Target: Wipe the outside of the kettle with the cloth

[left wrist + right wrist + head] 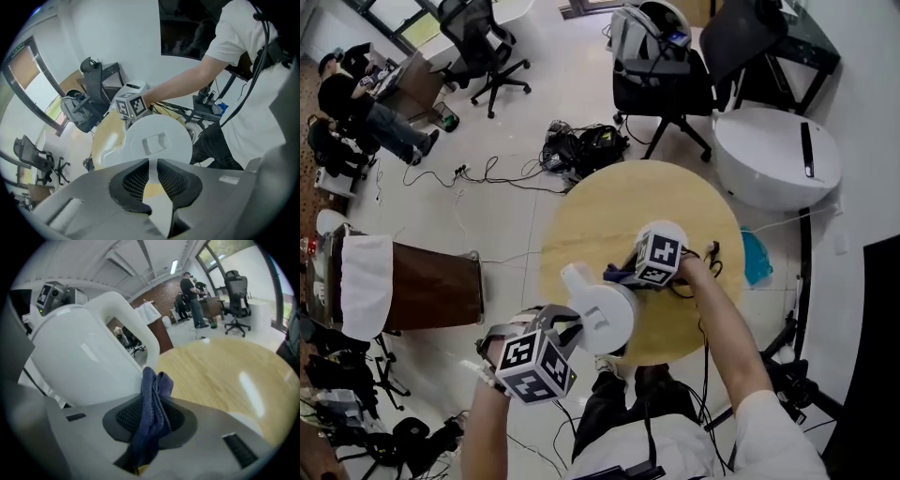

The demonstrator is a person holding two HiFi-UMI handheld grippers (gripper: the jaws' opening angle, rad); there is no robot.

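Right gripper view: R gripper [151,420] jaws pinch cloth [153,392] by kettle [79,359]; L gripper [152,183] jaws clamp handle [160,211].

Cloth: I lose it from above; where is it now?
In the right gripper view the dark blue cloth is pinched between the jaws of the right gripper, beside the white kettle.

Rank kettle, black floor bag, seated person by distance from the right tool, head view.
1. kettle, on the table, just lower left of the right tool.
2. black bag, on the floor past the table's far edge.
3. seated person, far upper left corner.
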